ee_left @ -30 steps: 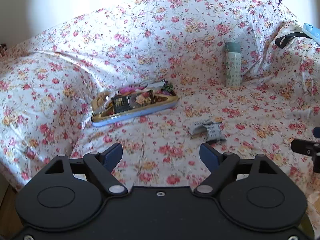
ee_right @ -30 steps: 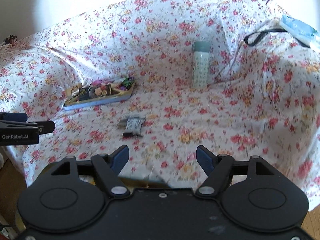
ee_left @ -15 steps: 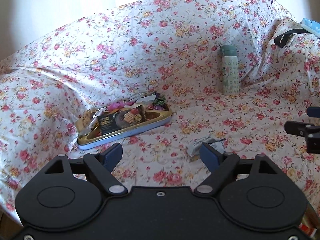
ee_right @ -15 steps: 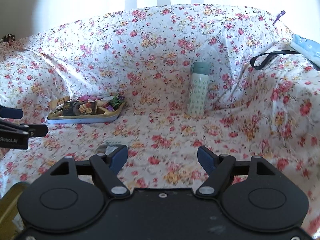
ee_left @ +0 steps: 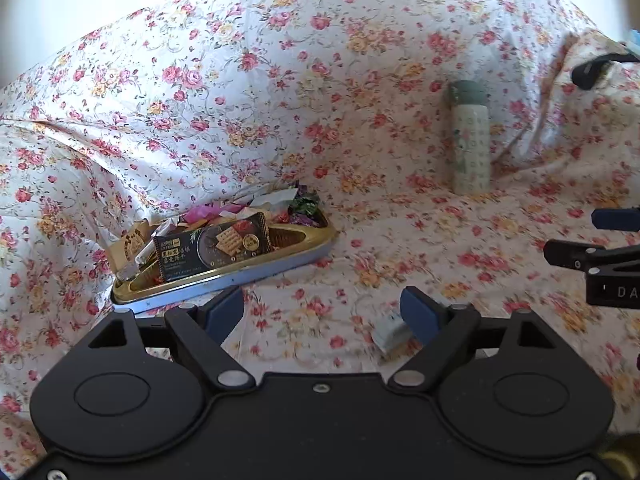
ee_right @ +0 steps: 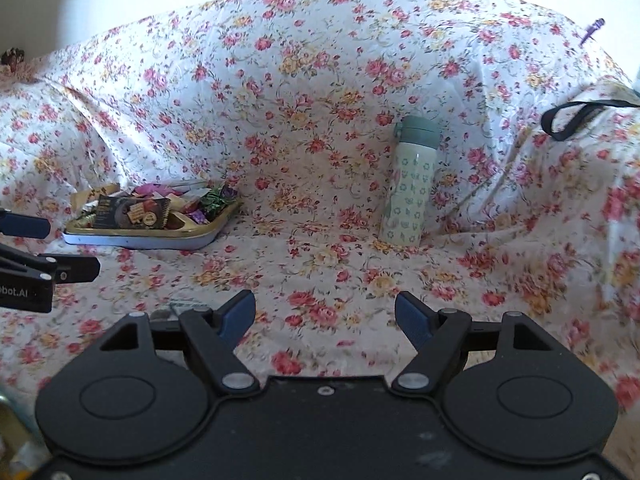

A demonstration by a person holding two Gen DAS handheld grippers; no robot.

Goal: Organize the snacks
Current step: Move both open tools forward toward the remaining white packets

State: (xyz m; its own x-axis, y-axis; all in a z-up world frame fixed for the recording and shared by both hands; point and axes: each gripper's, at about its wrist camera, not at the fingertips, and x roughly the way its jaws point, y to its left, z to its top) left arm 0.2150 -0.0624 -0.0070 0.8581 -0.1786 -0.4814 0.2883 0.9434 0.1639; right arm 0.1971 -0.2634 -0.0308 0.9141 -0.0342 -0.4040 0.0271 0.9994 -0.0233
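A shallow gold and blue tin [ee_left: 256, 270] [ee_right: 140, 237] lies on the flowered sofa seat, heaped with snack packets; a dark cracker packet [ee_left: 214, 246] lies on top. A grey snack packet [ee_left: 390, 330] lies loose on the seat, just under the right finger of my left gripper [ee_left: 322, 310], which is open and holds nothing. In the right wrist view only a sliver of that packet [ee_right: 188, 305] shows behind the left finger. My right gripper [ee_right: 325, 314] is open and holds nothing, over bare seat to the right of the tin.
A pale green patterned bottle [ee_left: 471, 140] [ee_right: 410, 184] stands upright against the sofa back, right of the tin. A black strap [ee_right: 576, 117] lies on the right armrest. The flowered cover [ee_right: 320, 152] drapes the whole sofa. Each gripper shows at the edge of the other's view.
Both grippers have moved in toward the sofa and lower. The tin and bottle look larger, and the loose grey packet has slid down to the fingertips in both views.
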